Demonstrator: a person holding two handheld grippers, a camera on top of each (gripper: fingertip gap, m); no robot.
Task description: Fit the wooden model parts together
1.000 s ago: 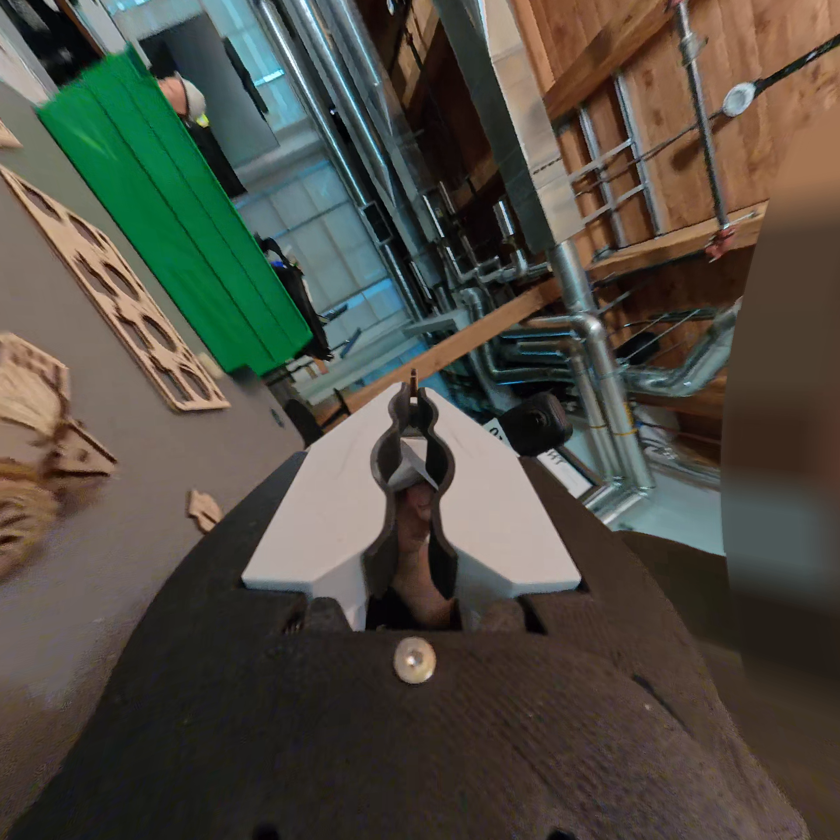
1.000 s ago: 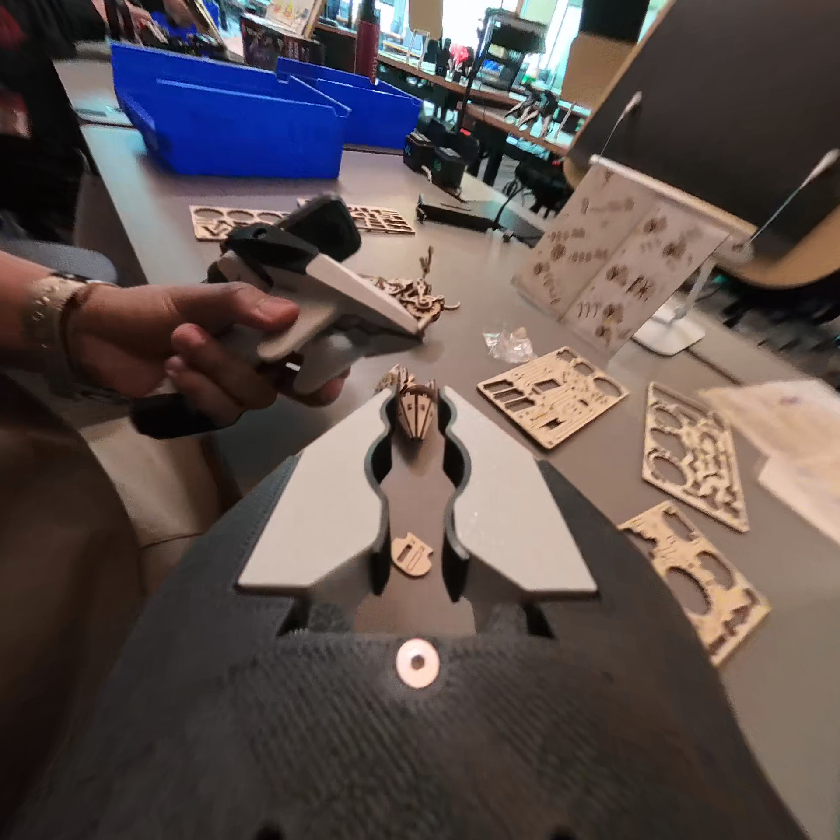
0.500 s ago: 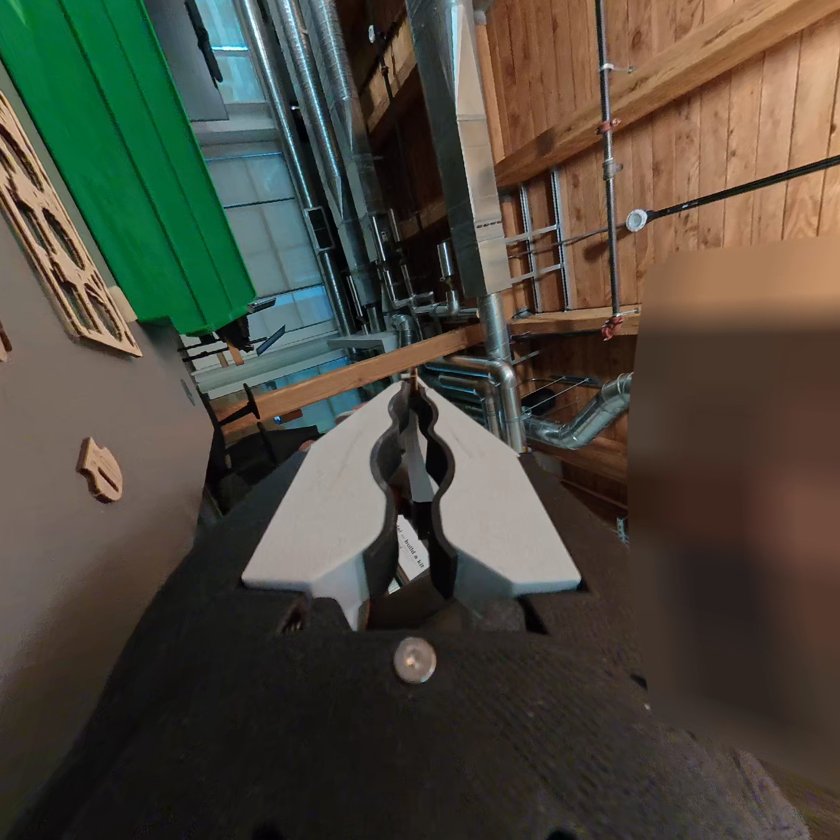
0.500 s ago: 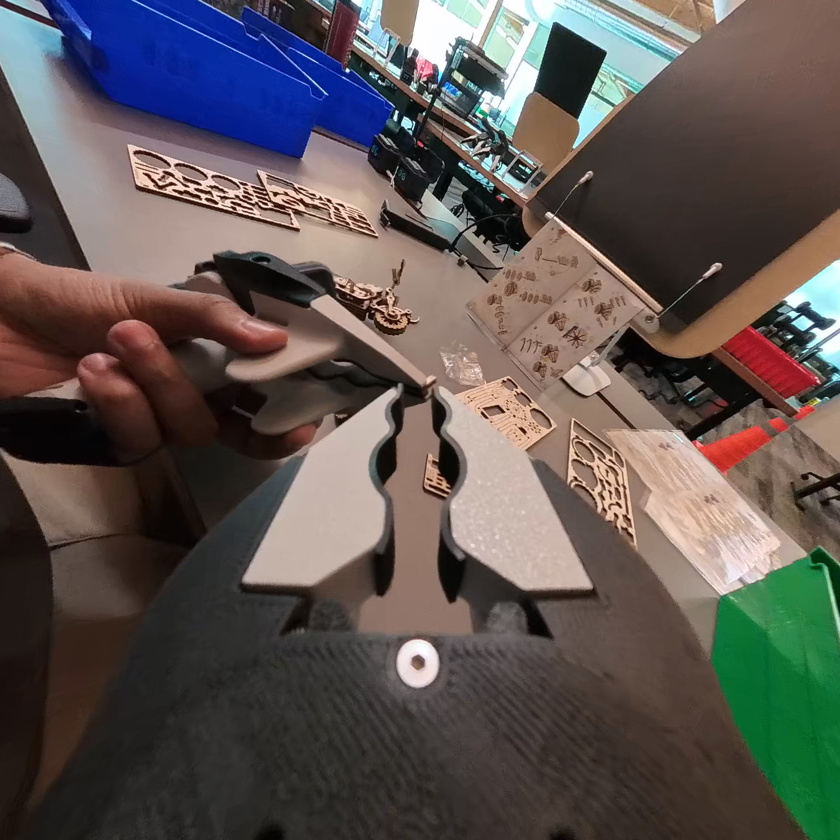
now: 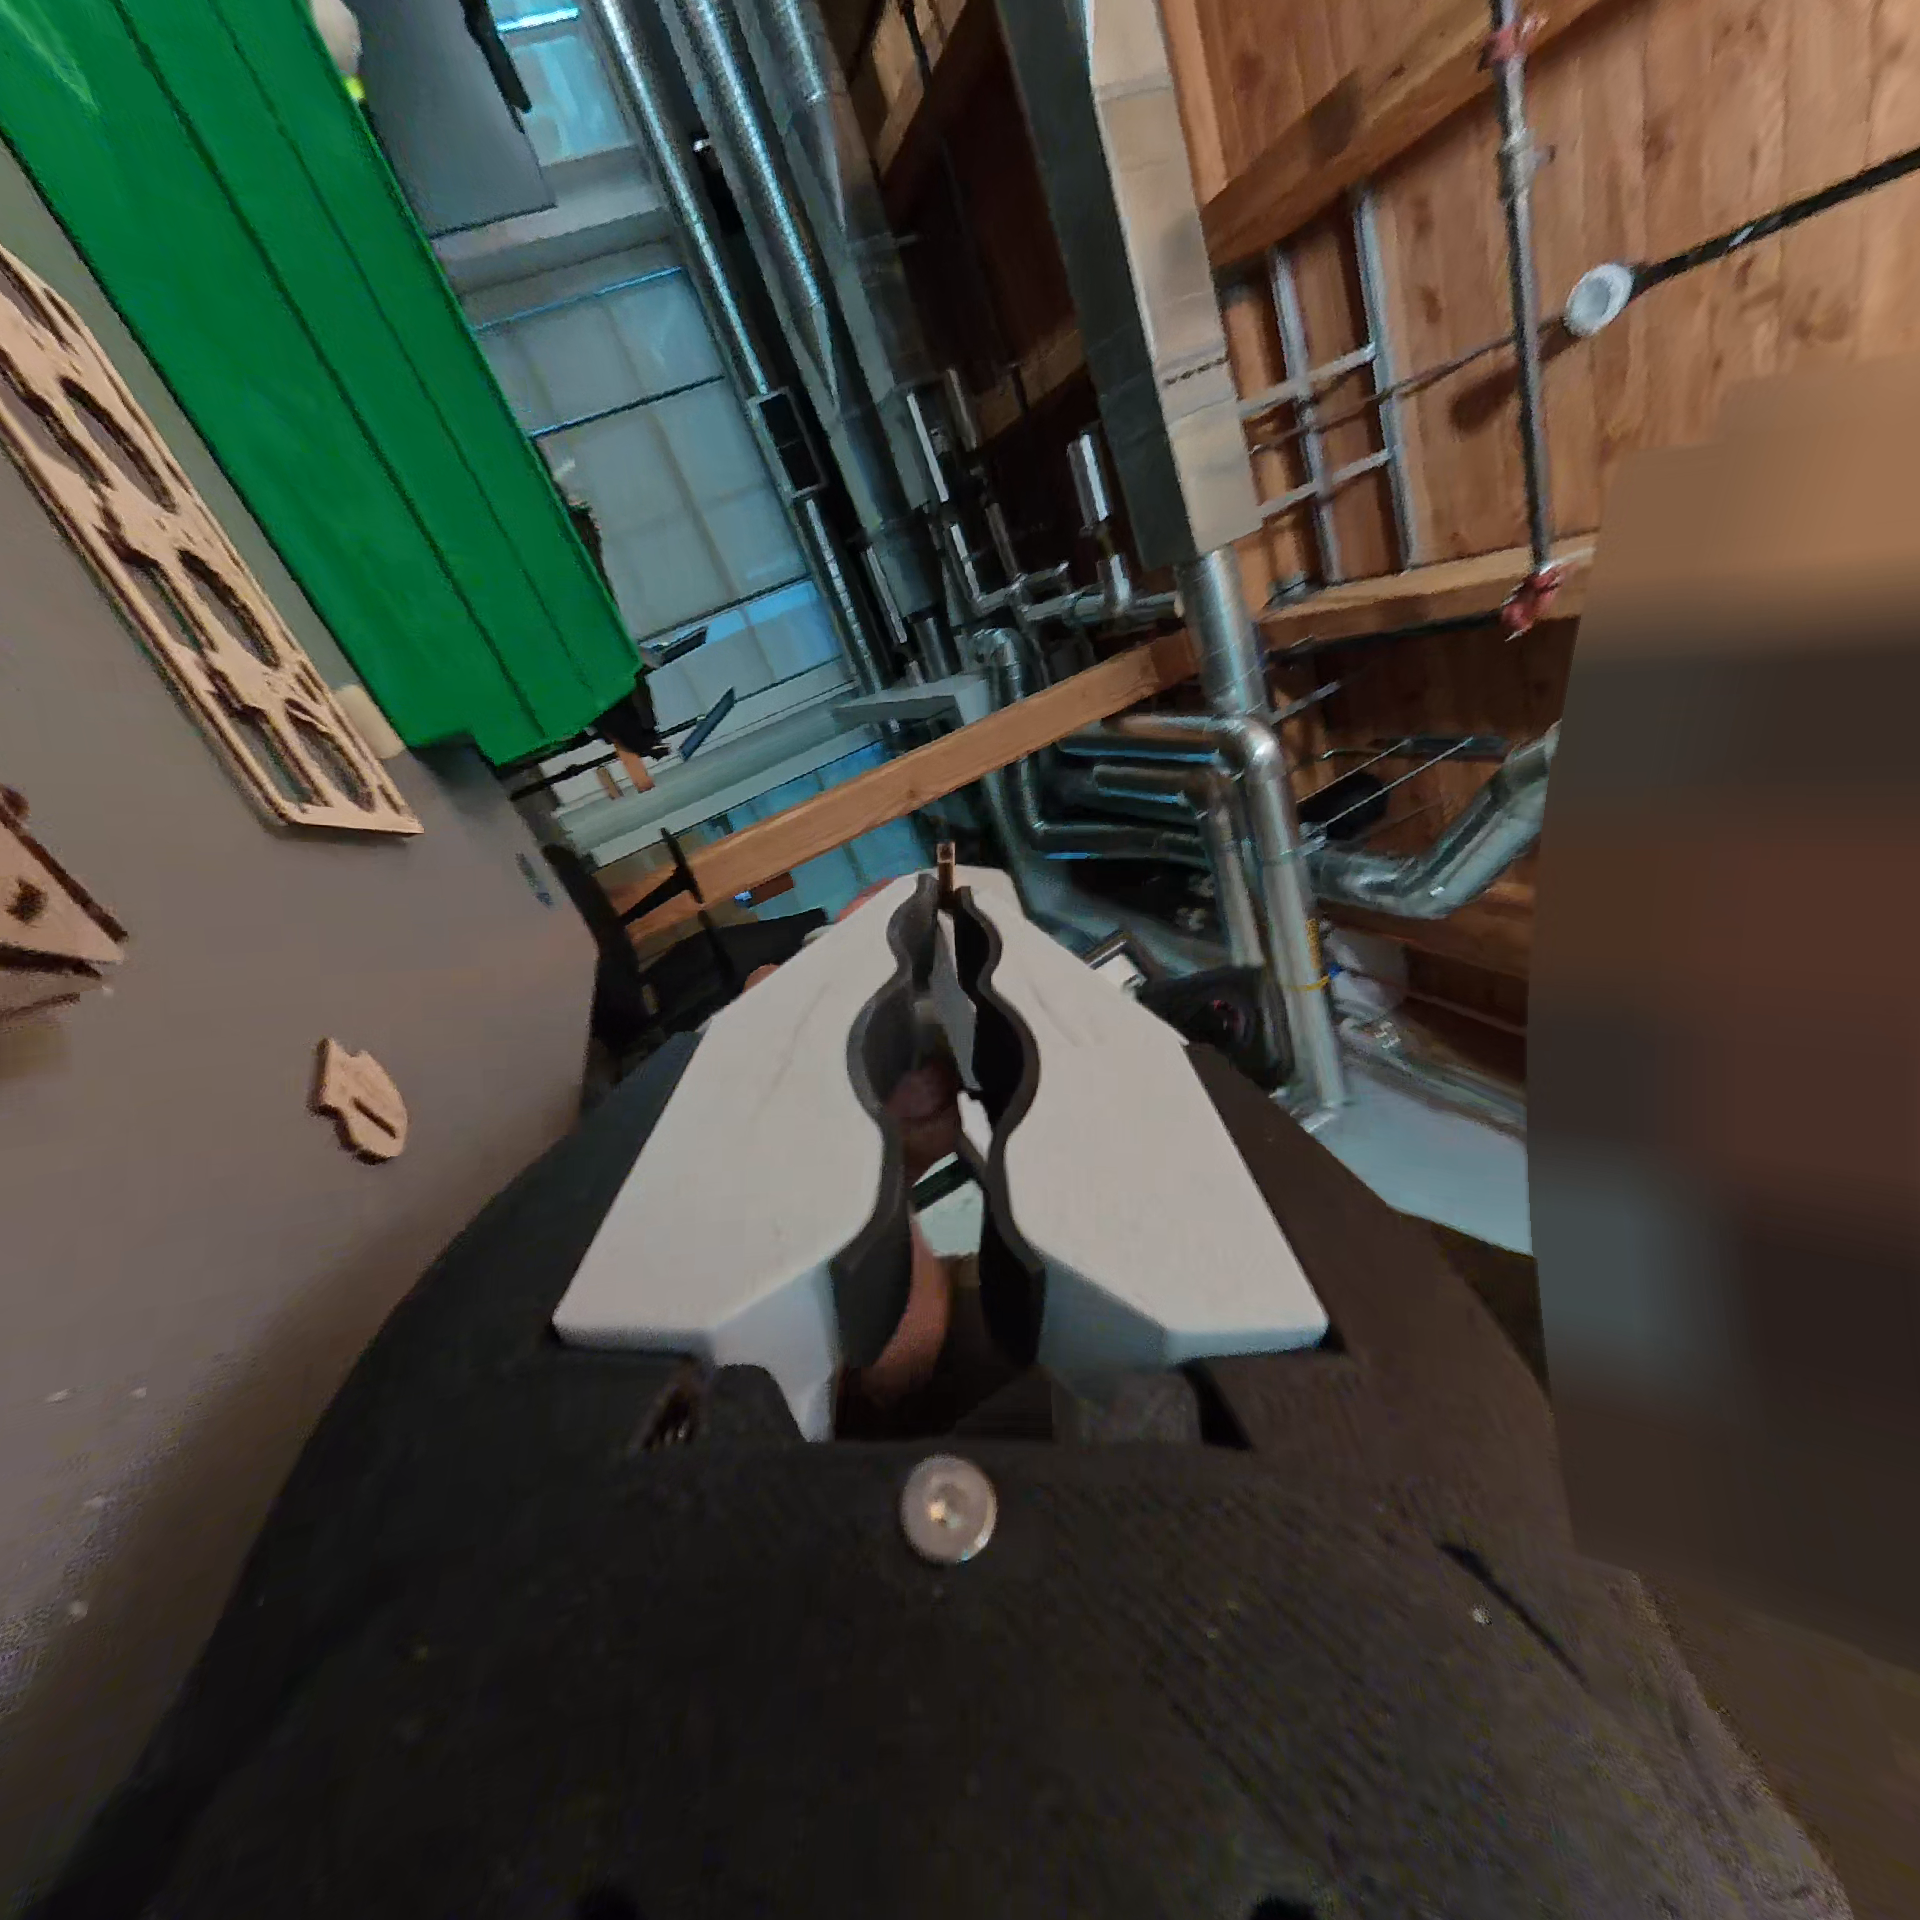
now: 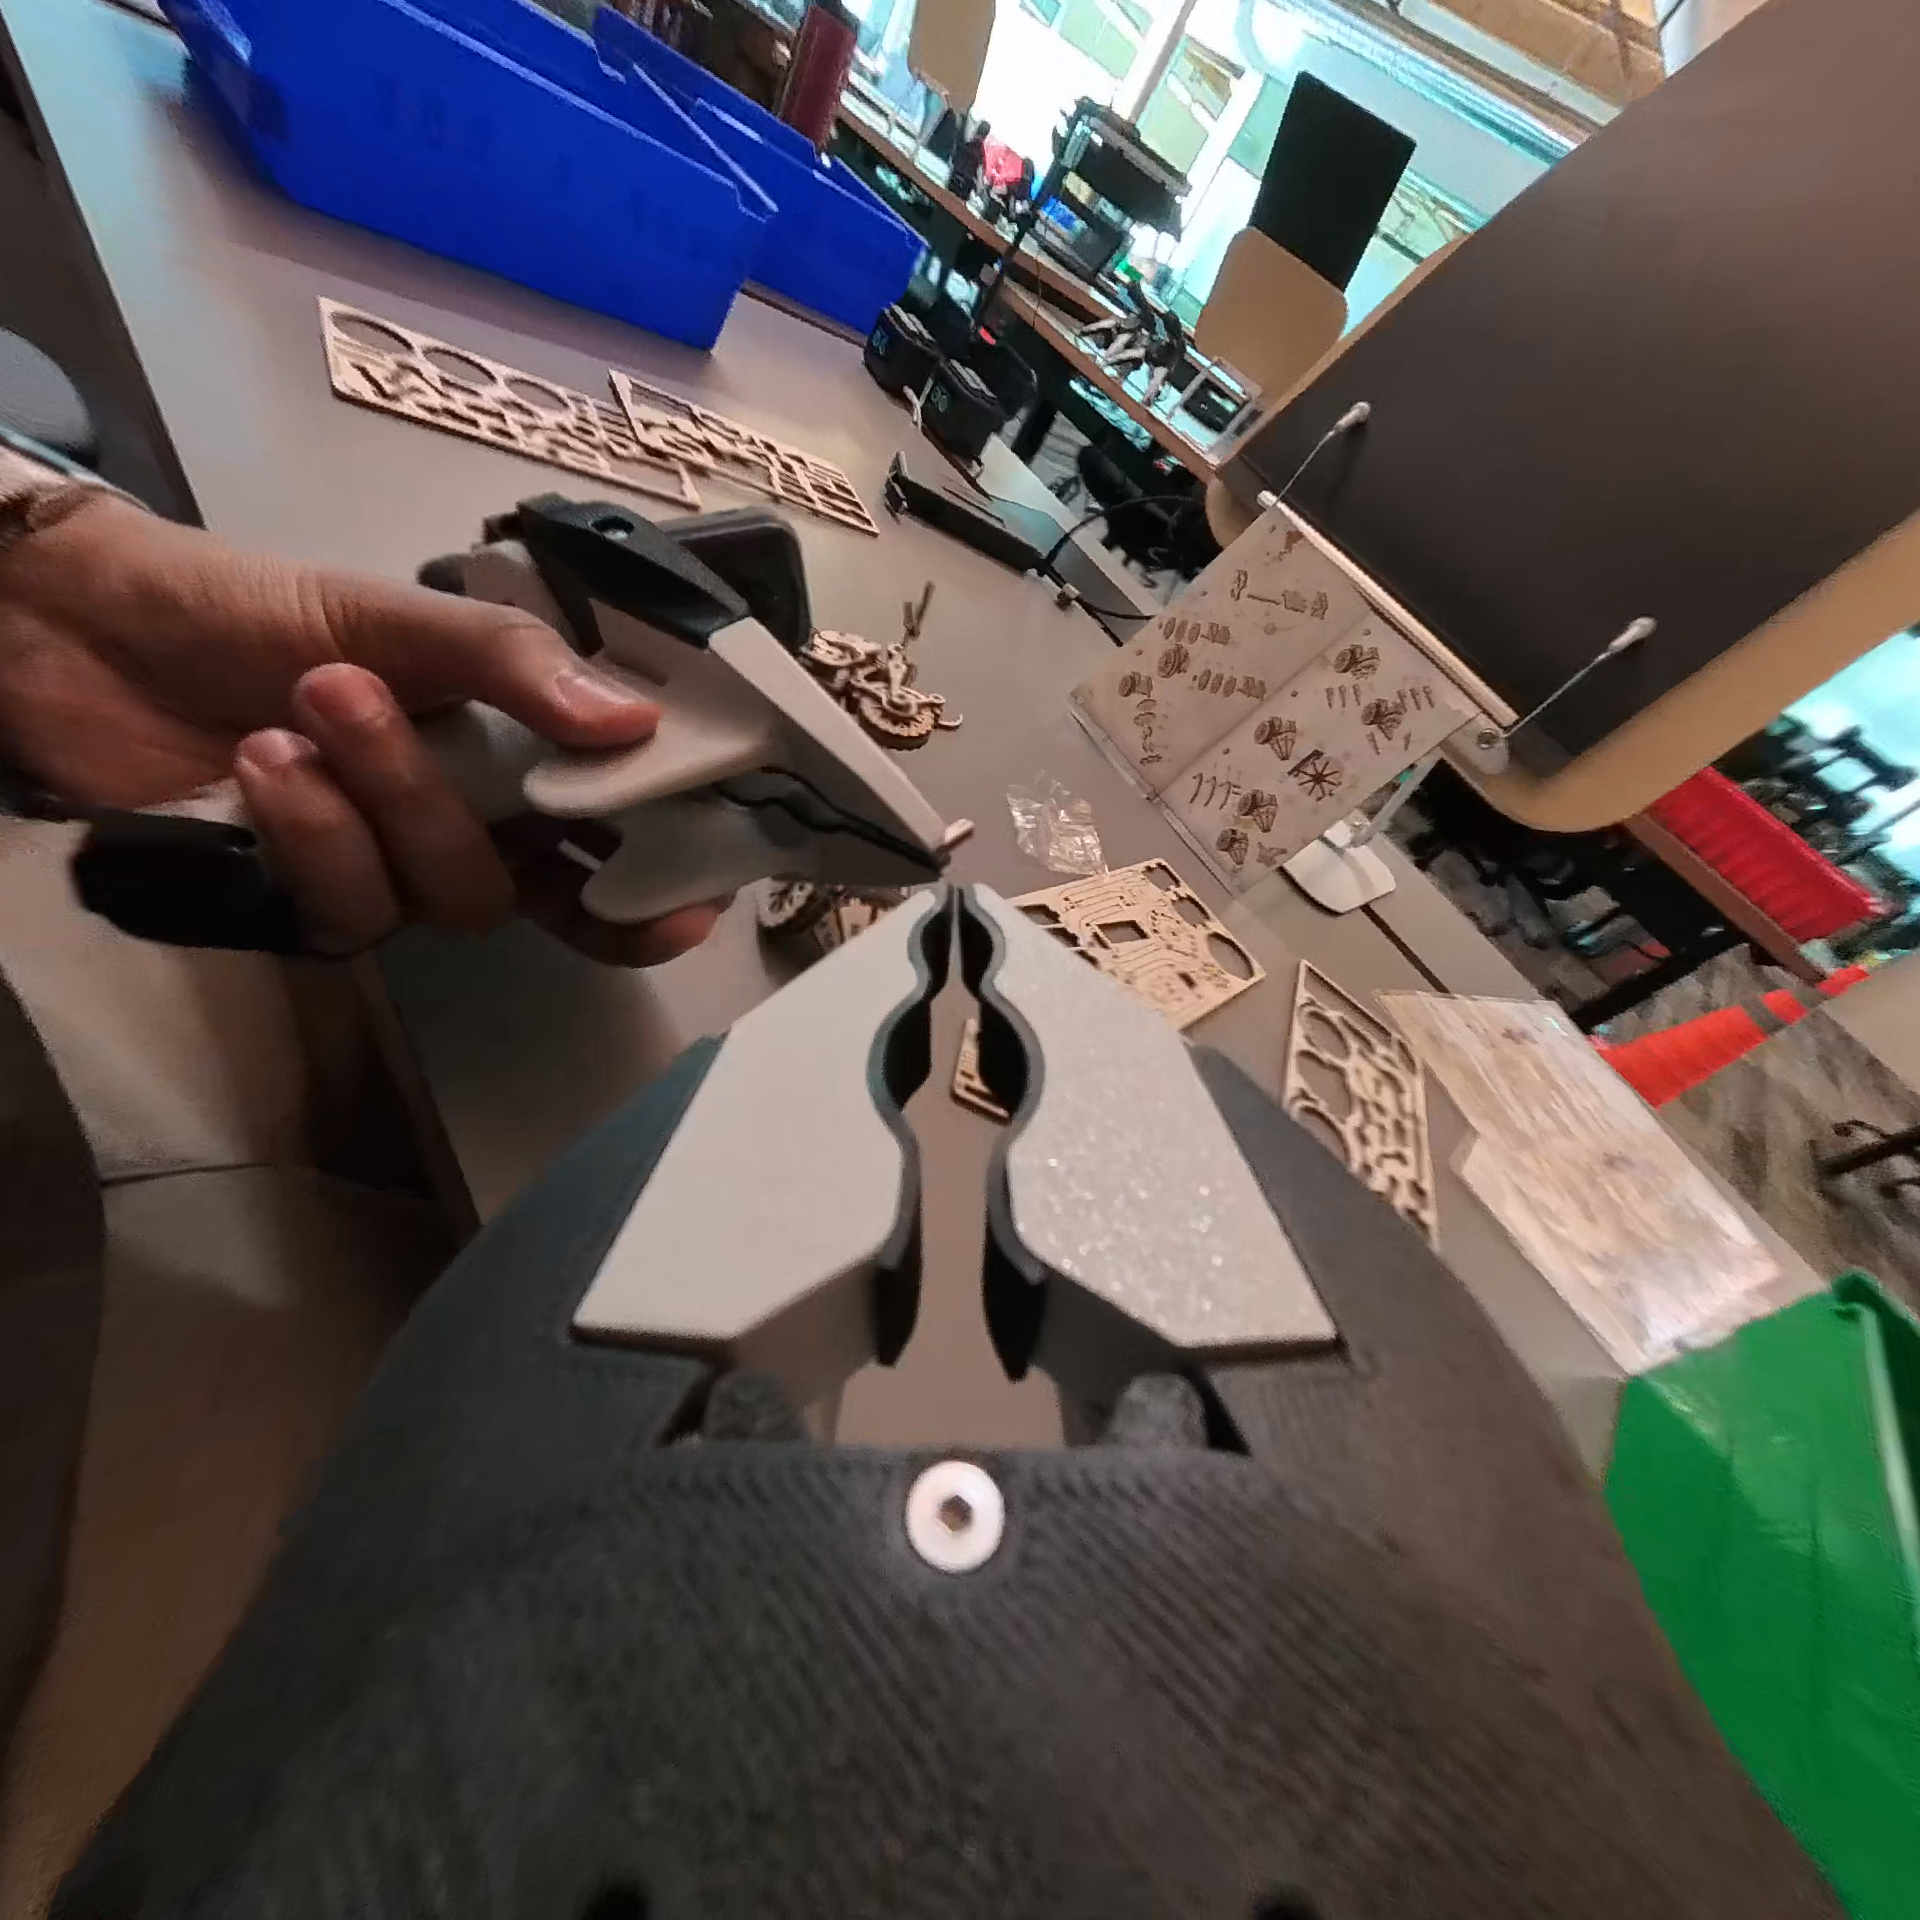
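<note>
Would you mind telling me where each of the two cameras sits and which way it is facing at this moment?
Left wrist view: on the left gripper, rolled sideways and tipped up toward pipes and wooden walls, the grey table on its left; its fingers pinch a small wooden piece.
Right wrist view: on the right gripper, looking down across the table at cut wooden sheets and blue bins; the left hand shows.
Shared: the left gripper, its wooden piece, a green bin.

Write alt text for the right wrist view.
The left tool, held in a hand, pinches a small wooden peg just above the shut right tool. Wooden part sheets lie on the grey table.
</note>
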